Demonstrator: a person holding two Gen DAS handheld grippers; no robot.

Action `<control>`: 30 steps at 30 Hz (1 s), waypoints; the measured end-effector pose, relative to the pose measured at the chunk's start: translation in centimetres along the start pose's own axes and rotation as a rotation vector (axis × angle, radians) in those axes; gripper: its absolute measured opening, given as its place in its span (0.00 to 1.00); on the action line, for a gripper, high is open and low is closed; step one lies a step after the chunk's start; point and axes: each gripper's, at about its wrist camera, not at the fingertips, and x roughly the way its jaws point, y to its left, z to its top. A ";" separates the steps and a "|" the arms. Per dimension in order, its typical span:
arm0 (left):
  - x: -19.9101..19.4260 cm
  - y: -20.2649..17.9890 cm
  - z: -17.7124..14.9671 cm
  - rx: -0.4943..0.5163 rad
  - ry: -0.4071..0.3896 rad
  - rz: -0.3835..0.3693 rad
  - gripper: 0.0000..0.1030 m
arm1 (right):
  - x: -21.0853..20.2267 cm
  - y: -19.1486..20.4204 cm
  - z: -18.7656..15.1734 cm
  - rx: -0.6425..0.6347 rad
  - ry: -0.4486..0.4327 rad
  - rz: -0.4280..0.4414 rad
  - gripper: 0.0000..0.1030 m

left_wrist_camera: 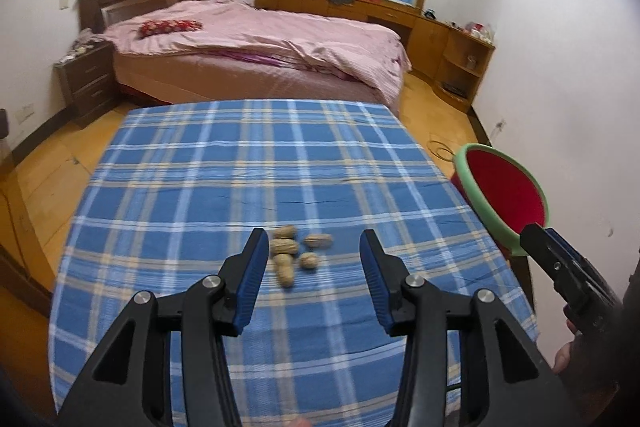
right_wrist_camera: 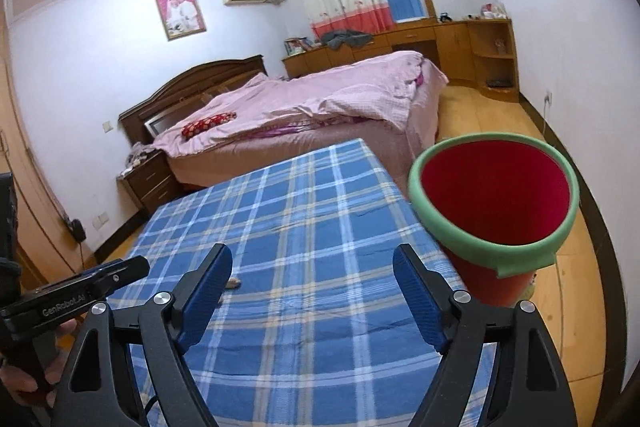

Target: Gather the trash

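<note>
Several peanut shells (left_wrist_camera: 294, 253) lie in a small cluster on the blue plaid tablecloth (left_wrist_camera: 240, 167). My left gripper (left_wrist_camera: 314, 245) is open and empty, its jaws wide apart just in front of the shells, the left fingertip beside them. A red bin with a green rim (right_wrist_camera: 494, 195) stands at the table's right edge; it also shows in the left wrist view (left_wrist_camera: 506, 195). My right gripper (right_wrist_camera: 312, 259) is open and empty over the tablecloth (right_wrist_camera: 304, 211), left of the bin. One shell (right_wrist_camera: 233, 283) peeks out beside its left finger.
A bed with a pink cover (left_wrist_camera: 260, 47) stands beyond the table. A dark nightstand (left_wrist_camera: 86, 79) is at its left, wooden cabinets (left_wrist_camera: 440, 39) along the far right wall. The wooden floor (left_wrist_camera: 52, 163) runs around the table.
</note>
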 end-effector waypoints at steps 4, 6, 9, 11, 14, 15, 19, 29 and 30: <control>-0.5 1.1 -0.5 -0.015 -0.015 0.048 0.46 | 0.0 1.3 -0.4 -0.016 0.004 0.019 0.81; -0.6 1.4 -0.7 -0.018 -0.027 0.069 0.46 | -0.1 2.1 -0.7 -0.041 -0.012 0.010 0.81; -0.8 1.9 -0.9 -0.027 -0.044 0.088 0.46 | -0.3 3.0 -1.2 -0.079 -0.034 -0.007 0.81; -1.0 2.2 -1.1 -0.032 -0.057 0.100 0.46 | -0.3 3.4 -1.4 -0.093 -0.039 -0.008 0.81; -1.1 2.2 -1.2 -0.033 -0.070 0.107 0.46 | -0.3 3.8 -1.9 -0.101 -0.046 -0.010 0.81; -1.1 2.1 -1.3 -0.032 -0.075 0.111 0.46 | -0.3 3.9 -2.0 -0.105 -0.048 -0.012 0.81; -1.0 2.0 -1.4 -0.027 -0.082 0.123 0.46 | 0.0 3.9 -2.2 -0.107 -0.044 -0.016 0.81; -1.2 1.9 -1.4 -0.022 -0.118 0.134 0.46 | 0.3 3.6 -2.7 -0.111 -0.038 -0.018 0.81; -1.2 1.8 -1.5 -0.020 -0.121 0.137 0.46 | 0.3 3.5 -2.7 -0.110 -0.038 -0.017 0.81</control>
